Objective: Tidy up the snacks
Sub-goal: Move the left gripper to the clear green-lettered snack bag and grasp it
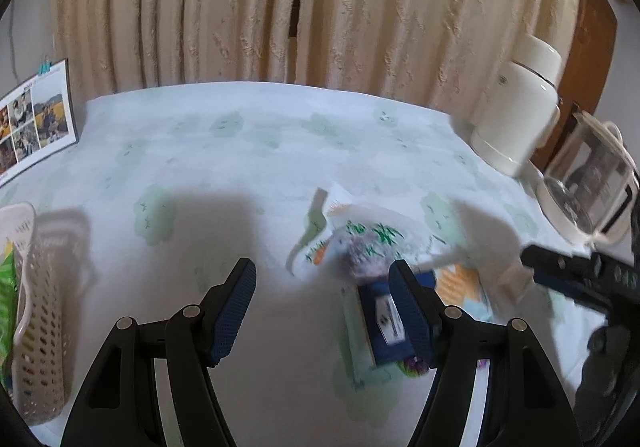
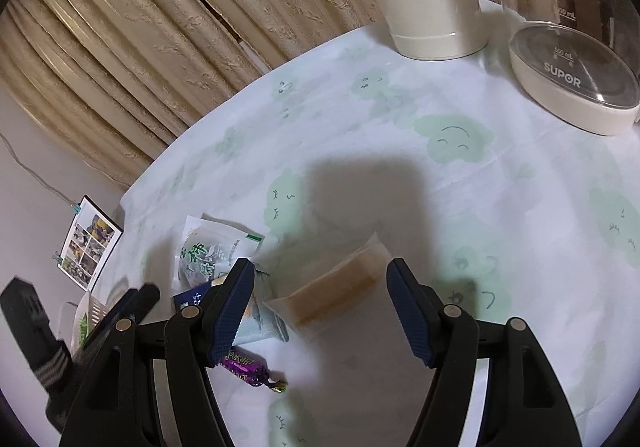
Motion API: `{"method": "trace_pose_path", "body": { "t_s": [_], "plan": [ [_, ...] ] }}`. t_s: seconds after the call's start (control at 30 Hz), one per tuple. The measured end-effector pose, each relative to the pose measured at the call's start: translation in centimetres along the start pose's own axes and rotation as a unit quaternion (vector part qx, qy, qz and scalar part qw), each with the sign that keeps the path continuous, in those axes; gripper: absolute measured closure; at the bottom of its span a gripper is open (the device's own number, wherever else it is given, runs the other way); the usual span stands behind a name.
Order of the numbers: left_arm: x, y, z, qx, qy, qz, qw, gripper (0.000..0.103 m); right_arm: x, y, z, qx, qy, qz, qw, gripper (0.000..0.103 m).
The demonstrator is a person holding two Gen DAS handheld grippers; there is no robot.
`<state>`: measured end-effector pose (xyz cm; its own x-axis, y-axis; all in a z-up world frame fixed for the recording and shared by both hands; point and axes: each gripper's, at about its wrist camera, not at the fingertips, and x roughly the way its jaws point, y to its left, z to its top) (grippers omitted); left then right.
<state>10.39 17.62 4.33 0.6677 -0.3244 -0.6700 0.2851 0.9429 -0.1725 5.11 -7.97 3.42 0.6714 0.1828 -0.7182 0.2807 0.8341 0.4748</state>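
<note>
Both the left gripper (image 1: 322,311) and right gripper (image 2: 320,309) are hanging with jaws apart, gripping nothing. Snack packets (image 2: 212,251) are lying loose on the tablecloth (image 2: 400,167); a perforated basket (image 1: 36,327) is sitting at the left edge.

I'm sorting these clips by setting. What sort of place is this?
Most likely a room in a home: a table with a cloud-print tablecloth stands before drawn beige curtains, with a white kettle, a photo calendar and loose snack packets.
</note>
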Motion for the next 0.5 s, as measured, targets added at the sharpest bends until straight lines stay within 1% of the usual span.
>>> {"method": "trace_pose_path", "body": {
  "t_s": [0.1, 0.2, 0.3, 0.43, 0.5],
  "plan": [
    [0.7, 0.5, 0.9, -0.024, 0.006, -0.012, 0.9996, 0.034, -0.2, 0.0, 0.0, 0.007, 0.002, 0.009, 1.000, 0.036],
    [1.7, 0.2, 1.7, -0.029, 0.012, -0.022, 0.9993, 0.034, -0.3, 0.1, 0.0, 0.009, 0.001, 0.010, 1.000, 0.036],
    [3.2, -0.6, 2.5, -0.020, 0.027, -0.038, 0.9987, 0.034, -0.3, 0.1, -0.1, 0.010, 0.003, 0.009, 1.000, 0.036],
    [5.4, -1.9, 3.0, -0.002, 0.058, -0.061, 0.9965, 0.034, -0.2, 0.1, -0.2, 0.011, 0.009, 0.007, 1.000, 0.036],
    [6.2, -2.5, 3.0, 0.016, 0.064, -0.052, 0.9965, 0.032, -0.3, 0.1, -0.3, 0.012, 0.011, 0.003, 1.000, 0.036]
  ]
}}
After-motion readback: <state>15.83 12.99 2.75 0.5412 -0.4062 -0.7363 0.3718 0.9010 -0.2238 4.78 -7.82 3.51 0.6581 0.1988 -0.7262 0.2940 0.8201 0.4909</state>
